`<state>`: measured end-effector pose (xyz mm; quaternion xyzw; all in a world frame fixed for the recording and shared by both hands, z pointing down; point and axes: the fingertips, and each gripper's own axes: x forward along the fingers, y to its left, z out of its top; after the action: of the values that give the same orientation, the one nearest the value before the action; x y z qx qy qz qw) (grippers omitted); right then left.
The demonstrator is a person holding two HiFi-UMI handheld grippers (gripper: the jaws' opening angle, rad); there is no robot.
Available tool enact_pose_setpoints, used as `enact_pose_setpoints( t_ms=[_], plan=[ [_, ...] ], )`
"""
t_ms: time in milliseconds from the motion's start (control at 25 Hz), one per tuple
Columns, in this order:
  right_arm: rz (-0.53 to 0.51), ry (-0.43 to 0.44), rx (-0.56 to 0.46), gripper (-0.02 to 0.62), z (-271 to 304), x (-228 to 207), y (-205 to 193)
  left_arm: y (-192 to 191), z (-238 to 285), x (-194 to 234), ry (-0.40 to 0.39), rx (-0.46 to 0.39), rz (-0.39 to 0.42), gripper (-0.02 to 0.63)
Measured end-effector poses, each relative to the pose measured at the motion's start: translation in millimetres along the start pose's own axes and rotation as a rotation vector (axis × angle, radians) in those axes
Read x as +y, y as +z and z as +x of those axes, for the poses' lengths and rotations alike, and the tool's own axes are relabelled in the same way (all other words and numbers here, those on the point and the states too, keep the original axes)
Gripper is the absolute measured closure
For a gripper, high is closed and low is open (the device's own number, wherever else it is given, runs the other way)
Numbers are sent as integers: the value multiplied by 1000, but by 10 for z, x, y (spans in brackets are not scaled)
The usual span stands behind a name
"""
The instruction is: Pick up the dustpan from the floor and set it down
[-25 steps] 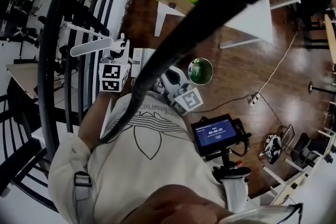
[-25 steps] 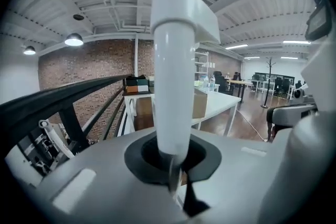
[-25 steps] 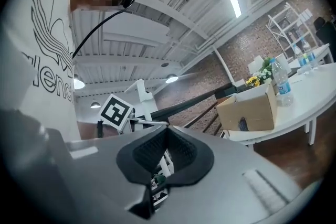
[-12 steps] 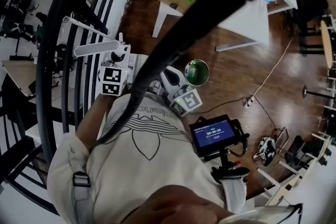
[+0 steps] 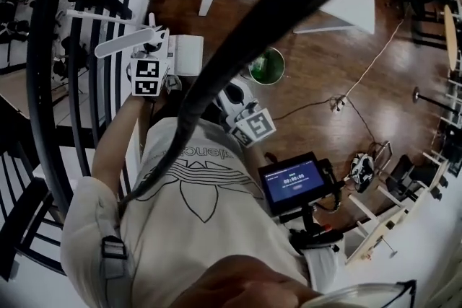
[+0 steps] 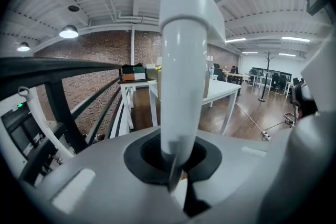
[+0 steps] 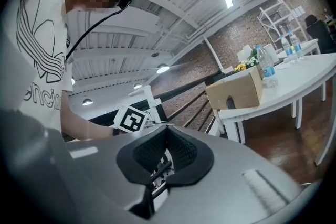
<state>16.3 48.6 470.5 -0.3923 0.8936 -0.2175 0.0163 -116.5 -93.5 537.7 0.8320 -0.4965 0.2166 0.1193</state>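
Note:
My left gripper (image 5: 152,48) is shut on the dustpan's white handle (image 5: 124,44), which sticks out to the left over the black railing in the head view. In the left gripper view that handle (image 6: 181,76) rises as a thick white pole straight out of the gripper (image 6: 176,159), its dark pads closed round the base. The pan itself I cannot make out for sure. My right gripper (image 5: 229,93) is just right of the left one, in front of the person's chest. Its pads meet in the right gripper view (image 7: 167,132), with nothing between them.
A curved black stair railing (image 5: 42,90) runs down the left. A white boxy thing (image 5: 188,54) lies beside the left gripper. On the wooden floor stand a green bin (image 5: 268,67) and a white table (image 5: 345,5), and a cable with a power strip (image 5: 336,104) lies there.
The left gripper has sunk with the handle still in it and sits further up and left in the head view. The right gripper has dropped slightly. Both stay shut.

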Motion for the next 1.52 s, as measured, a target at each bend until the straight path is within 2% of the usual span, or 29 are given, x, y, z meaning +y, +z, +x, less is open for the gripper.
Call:
enact_pose_setpoints(
  t_ms=[80, 280, 560, 680, 720, 800, 960, 1040, 1120, 1200, 1240, 1280, 1320, 1360, 1480, 1520],
  plan=[
    [13, -8, 25, 594, -15, -50, -83, -152, 276, -24, -15, 12, 14, 575],
    [49, -47, 79, 594, -134, -139, -240, -640, 839, -255, -101, 110, 62, 574],
    [63, -89, 83, 594, -290, -191, -385, -1174, 1316, -394, -126, 166, 105, 571],
    [55, -89, 76, 594, -315, -215, -387, -1252, 1469, -378, -124, 177, 109, 567],
    [49, -88, 75, 594, -311, -220, -386, -1231, 1491, -345, -113, 178, 112, 556],
    [38, -82, 70, 594, -283, -218, -370, -1152, 1478, -254, -89, 180, 128, 438],
    [13, -48, 65, 594, -191, -169, -299, -1205, 1253, -97, -45, 252, 139, 354],
    [-4, -38, 62, 594, -161, -179, -295, -1283, 1068, -73, -16, 253, 151, 352],
    [-23, -25, 45, 594, -105, -219, -245, -1343, 958, -117, -39, 269, 211, 328],
    [-36, -14, 21, 594, -40, -218, -160, -1362, 804, -95, -30, 307, 213, 290],
    [-38, -9, 13, 594, -20, -181, -130, -1349, 656, -74, -7, 307, 177, 290],
    [-38, -1, 9, 594, -9, -130, -117, -1320, 466, -87, 11, 292, 133, 317],
    [-38, 9, 9, 594, -2, -75, -112, -1252, 255, -171, 0, 257, 90, 455],
    [-39, 20, 9, 594, 1, -23, -104, -1121, 44, -348, -57, 198, 49, 579],
    [-43, 28, 0, 594, 28, -8, -70, -462, -455, -1137, -364, -11, -10, 585],
    [-47, 19, -6, 594, 54, -47, -47, -246, -545, -1316, -420, -57, -9, 586]
  ],
)
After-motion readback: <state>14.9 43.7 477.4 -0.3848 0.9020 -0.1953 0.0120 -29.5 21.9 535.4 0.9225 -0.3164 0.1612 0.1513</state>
